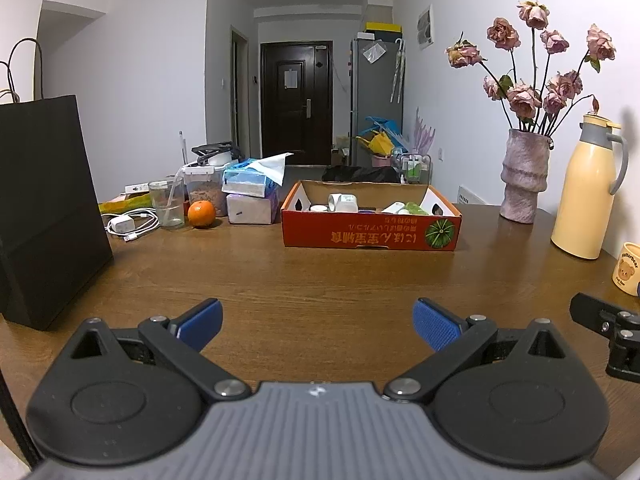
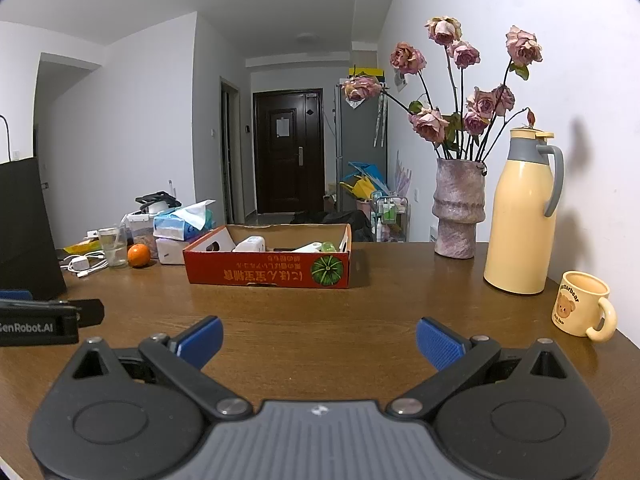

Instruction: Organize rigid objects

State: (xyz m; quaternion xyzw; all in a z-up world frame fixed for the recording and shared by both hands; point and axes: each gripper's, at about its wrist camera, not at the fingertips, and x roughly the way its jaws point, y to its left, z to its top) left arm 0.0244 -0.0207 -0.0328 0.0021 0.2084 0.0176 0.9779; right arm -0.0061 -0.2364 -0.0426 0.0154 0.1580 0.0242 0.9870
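Two handheld grippers hover low over a brown wooden table (image 1: 320, 272), side by side and facing a shallow red cardboard box (image 1: 370, 234) printed with a green pumpkin. The left gripper (image 1: 318, 324) has its blue-padded fingers spread wide with nothing between them; the right gripper (image 2: 319, 342) is likewise spread and empty. The box sits near the middle of the table, well apart from both, holding small white containers (image 1: 343, 202) and a pale green item (image 1: 416, 208).

The left wrist view looks down into the box more fully and shows a tall black paper bag (image 1: 44, 208) close at its left, with a white charger and cable (image 1: 130, 225), a clear drinking glass (image 1: 167, 204), an orange (image 1: 201, 214) and a blue tissue pack (image 1: 250, 178) beyond. The right wrist view alone shows in full the cream bear-printed mug (image 2: 582, 304) beside the cream thermal jug (image 2: 522, 212) and the pink textured vase of dried roses (image 2: 458, 208) along the wall.
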